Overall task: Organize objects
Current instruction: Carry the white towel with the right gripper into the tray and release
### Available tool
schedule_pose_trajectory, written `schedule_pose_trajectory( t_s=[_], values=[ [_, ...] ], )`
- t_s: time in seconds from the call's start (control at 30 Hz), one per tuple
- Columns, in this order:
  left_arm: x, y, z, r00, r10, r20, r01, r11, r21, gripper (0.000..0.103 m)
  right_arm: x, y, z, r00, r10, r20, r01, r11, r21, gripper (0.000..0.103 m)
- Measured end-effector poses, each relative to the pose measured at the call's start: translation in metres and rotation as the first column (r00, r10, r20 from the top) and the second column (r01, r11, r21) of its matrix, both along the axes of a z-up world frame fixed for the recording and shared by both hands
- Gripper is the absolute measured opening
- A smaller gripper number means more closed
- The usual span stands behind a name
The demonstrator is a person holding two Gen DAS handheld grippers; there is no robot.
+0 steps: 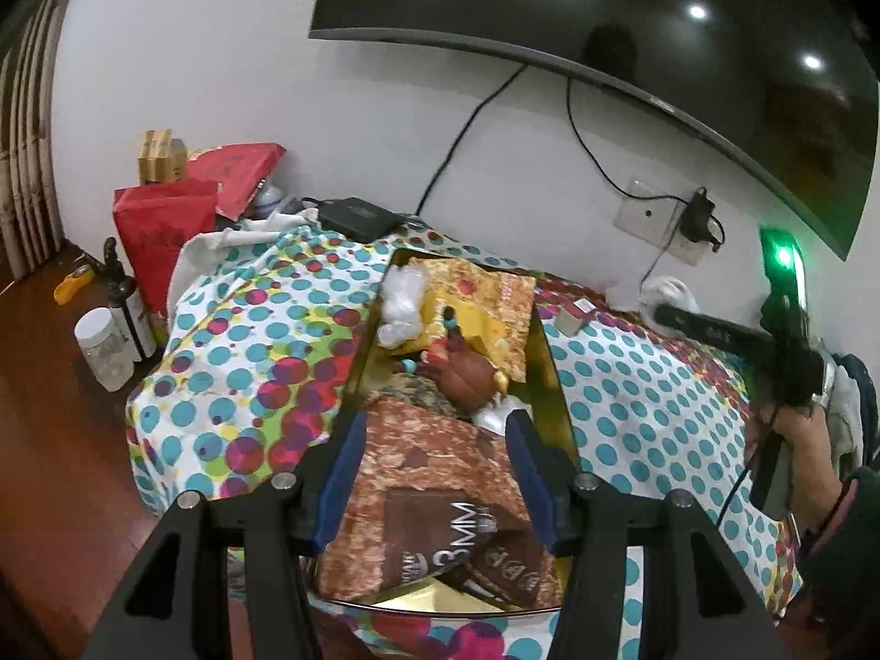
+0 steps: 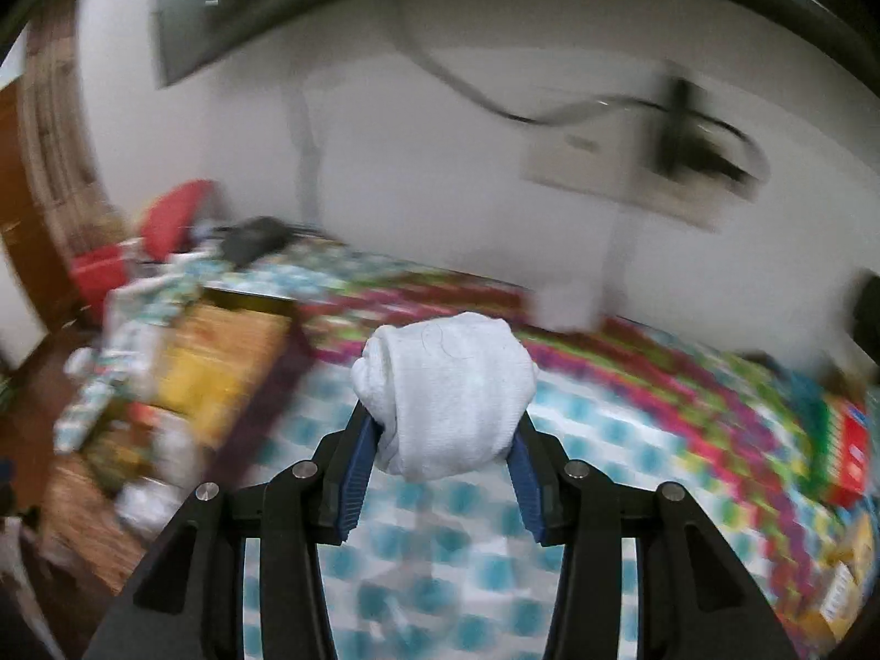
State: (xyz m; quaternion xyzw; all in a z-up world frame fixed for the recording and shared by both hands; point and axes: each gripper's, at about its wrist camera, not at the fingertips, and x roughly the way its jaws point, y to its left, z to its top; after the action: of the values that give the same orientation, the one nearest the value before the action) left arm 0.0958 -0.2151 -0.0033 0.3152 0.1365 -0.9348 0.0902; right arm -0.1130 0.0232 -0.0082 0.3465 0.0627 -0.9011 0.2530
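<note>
My left gripper point(image 1: 434, 429) is shut on a brown snack packet point(image 1: 434, 495) and holds it over the near end of a gold tray point(image 1: 555, 379). The tray holds a yellow packet point(image 1: 484, 302), a white wad point(image 1: 404, 302) and beaded items point(image 1: 445, 341). My right gripper point(image 2: 445, 423) is shut on a rolled white cloth point(image 2: 445, 390) and holds it above the dotted tablecloth point(image 2: 440, 550). The right gripper also shows in the left wrist view point(image 1: 668, 311) at the right, with the white cloth point(image 1: 668, 291) at its tip. The right wrist view is blurred by motion.
A dotted cloth covers the table point(image 1: 247, 341). A black box point(image 1: 357, 217), red bags point(image 1: 165, 231) and cartons stand at the back left. A bottle point(image 1: 126, 297) and a jar point(image 1: 104, 349) stand left of the table. A small box point(image 1: 575, 316) lies right of the tray. A red box point(image 2: 850, 440) lies at the right.
</note>
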Motion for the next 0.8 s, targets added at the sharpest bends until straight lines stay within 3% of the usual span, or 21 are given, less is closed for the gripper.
schedule_pose_trajectory(
  t_s=[0.13,0.37,0.8],
  values=[
    [0.003,-0.010,0.002,1.000,0.023,0.003,-0.023,1.000,0.005,0.054,0.008,-0.056,0.003,0.993,0.107,0.050,-0.105,0.993,-0.044,0.043],
    [-0.004,-0.018,0.005,0.999,0.039,0.030,-0.039,0.999,-0.002,0.054,0.022,-0.126,-0.006,0.979,0.191,0.070,-0.192,0.981,0.012,0.044],
    [-0.015,-0.021,0.000,0.995,0.055,0.080,-0.055,0.998,-0.007,0.054,0.012,-0.147,-0.028,0.979,0.162,0.127,-0.175,0.979,0.106,0.049]
  ],
)
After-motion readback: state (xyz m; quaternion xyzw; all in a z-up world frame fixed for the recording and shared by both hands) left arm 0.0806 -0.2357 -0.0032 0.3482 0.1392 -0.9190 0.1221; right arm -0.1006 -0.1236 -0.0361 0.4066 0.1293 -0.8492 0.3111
